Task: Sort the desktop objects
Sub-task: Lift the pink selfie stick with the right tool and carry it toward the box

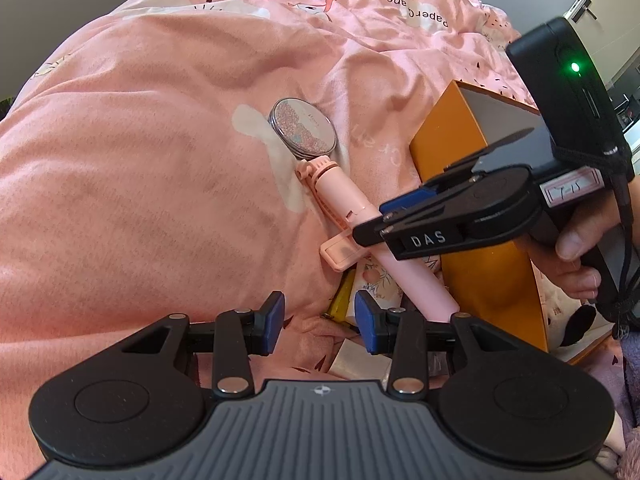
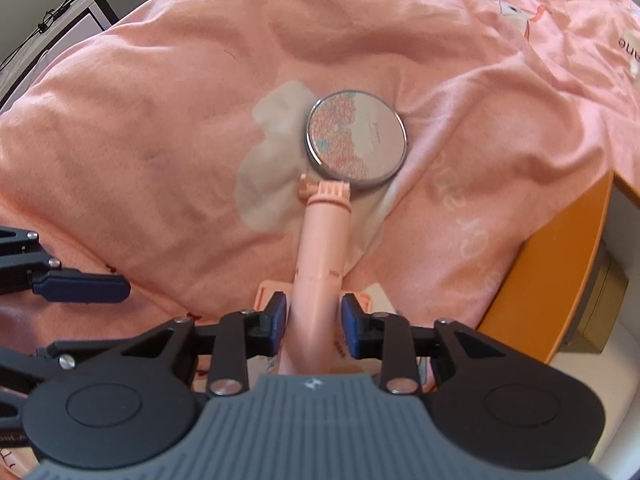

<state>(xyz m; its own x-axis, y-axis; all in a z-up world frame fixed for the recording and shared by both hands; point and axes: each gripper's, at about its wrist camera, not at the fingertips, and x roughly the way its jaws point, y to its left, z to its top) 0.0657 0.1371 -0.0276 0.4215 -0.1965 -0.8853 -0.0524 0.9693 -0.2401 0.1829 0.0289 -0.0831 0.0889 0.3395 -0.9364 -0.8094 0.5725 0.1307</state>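
A pink selfie stick (image 2: 322, 248) lies on the pink bedsheet, its head touching a round compact mirror (image 2: 357, 142). My right gripper (image 2: 314, 322) has its blue pads on both sides of the stick's handle; a small gap shows on the right side. In the left wrist view the right gripper (image 1: 382, 220) sits over the selfie stick (image 1: 340, 208), and the mirror (image 1: 302, 128) lies beyond it. My left gripper (image 1: 320, 320) is open and empty, above a yellow item (image 1: 340, 300) and a floral card (image 1: 378, 280).
An orange box (image 1: 452, 136) with a grey inside stands to the right of the stick; it also shows in the right wrist view (image 2: 560, 248). A plush toy (image 1: 568, 312) lies by the box. The pink sheet (image 1: 140, 160) is rumpled all around.
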